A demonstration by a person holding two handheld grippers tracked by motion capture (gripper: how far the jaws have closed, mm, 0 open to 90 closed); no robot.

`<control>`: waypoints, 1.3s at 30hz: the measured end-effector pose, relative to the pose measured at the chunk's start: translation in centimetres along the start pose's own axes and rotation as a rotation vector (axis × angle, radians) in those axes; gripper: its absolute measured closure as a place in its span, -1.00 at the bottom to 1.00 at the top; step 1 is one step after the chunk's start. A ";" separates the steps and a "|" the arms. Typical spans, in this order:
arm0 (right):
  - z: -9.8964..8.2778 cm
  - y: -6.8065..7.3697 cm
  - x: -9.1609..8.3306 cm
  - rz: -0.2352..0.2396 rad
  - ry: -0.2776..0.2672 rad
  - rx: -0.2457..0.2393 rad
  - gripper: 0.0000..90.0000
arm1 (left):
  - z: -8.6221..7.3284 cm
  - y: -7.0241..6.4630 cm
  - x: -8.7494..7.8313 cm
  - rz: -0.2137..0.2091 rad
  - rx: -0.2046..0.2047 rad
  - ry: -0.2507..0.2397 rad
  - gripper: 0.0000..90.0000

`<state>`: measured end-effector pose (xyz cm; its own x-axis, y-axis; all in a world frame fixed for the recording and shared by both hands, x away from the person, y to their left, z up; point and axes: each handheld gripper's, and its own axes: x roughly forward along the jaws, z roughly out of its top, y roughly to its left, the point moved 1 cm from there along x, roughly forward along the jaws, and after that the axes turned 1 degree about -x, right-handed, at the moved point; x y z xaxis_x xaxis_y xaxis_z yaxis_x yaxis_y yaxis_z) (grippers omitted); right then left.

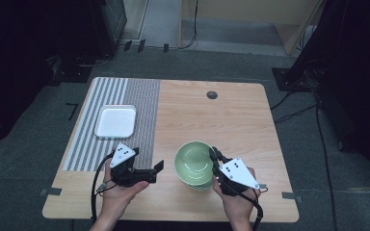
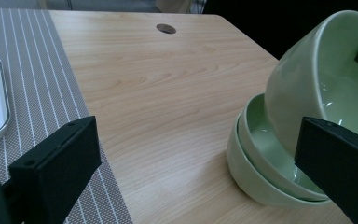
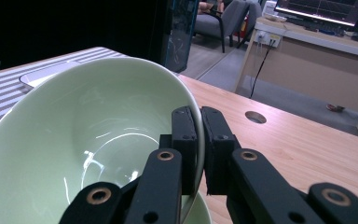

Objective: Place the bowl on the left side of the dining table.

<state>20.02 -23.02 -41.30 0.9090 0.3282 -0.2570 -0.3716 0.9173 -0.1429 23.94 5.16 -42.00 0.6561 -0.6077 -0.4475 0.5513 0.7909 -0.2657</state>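
Note:
A pale green bowl point(image 1: 192, 161) is tilted up off a stack of two more green bowls point(image 2: 261, 172) near the table's front right. My right gripper point(image 1: 214, 156) is shut on the top bowl's point(image 3: 84, 144) rim, one jaw inside and one outside, as the right gripper view point(image 3: 199, 140) shows. To the left of the bowls, my left gripper point(image 1: 157, 169) is held just above the wood, open with nothing between its jaws. In the left gripper view point(image 2: 191, 158) the lifted bowl point(image 2: 317, 84) leans toward the stack at the right.
A white rectangular tray point(image 1: 116, 121) lies on a grey striped placemat point(image 1: 139, 110) at the left. A round cable hole point(image 1: 212, 95) sits near the table's far edge. Bare wood stretches behind the bowls.

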 end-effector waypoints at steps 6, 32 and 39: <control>0.2 0.8 0.0 0.016 -0.009 -0.003 0.92 | 0.1 -1.0 -0.3 -0.023 0.007 -0.022 -0.87; 0.5 4.3 0.3 0.077 -0.029 -0.025 0.92 | -0.8 -2.5 0.5 -0.020 0.030 0.009 -0.29; 0.6 5.6 0.0 0.078 -0.052 -0.039 0.93 | -1.1 -2.5 0.6 -0.002 0.044 0.028 0.39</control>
<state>18.10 -17.77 -41.54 0.8853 0.4101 -0.2193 -0.4475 0.8796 -0.1616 22.38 2.93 -42.57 0.6408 -0.6064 -0.4707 0.5752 0.7854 -0.2287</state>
